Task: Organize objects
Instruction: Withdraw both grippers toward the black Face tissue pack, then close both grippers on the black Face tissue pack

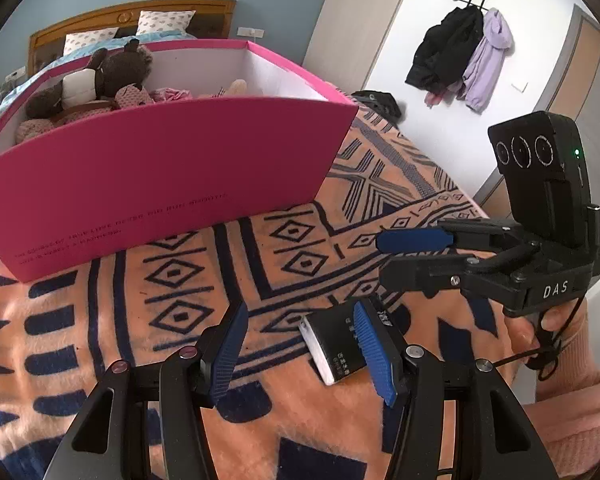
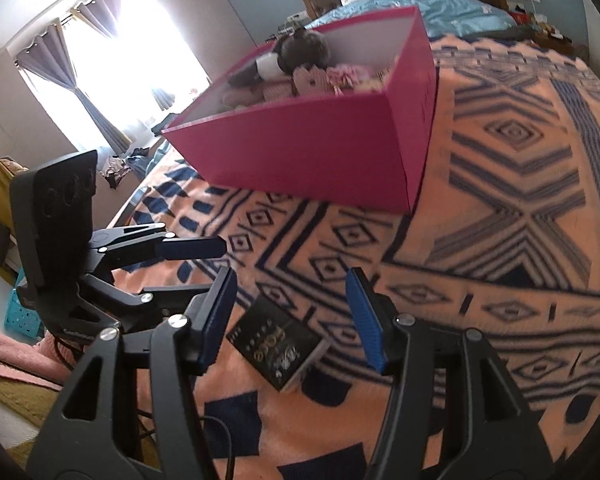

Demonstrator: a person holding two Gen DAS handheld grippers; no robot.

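A small black book [image 1: 336, 346] with gold lettering and white page edges lies flat on the orange patterned blanket [image 1: 204, 280]. My left gripper [image 1: 300, 346] is open above it, and the book lies close to the right-hand finger [image 1: 374, 354]. In the right wrist view the same book [image 2: 278, 346] lies between and below the open fingers of my right gripper [image 2: 292, 316]. No pad presses on it. The right gripper [image 1: 396, 258] hovers just beyond the book, and the left gripper [image 2: 204, 268] sits to the book's left. A pink box [image 1: 160, 168] behind holds a brown plush bear [image 1: 112, 72].
The pink box [image 2: 300, 148] also holds pink plush items. Its near wall stands a short way beyond the book. A bed with blue covers [image 2: 432, 4] lies behind it. Coats hang on a wall hook [image 1: 460, 52]. A person's hand in a pink sleeve [image 1: 572, 360] holds the right gripper.
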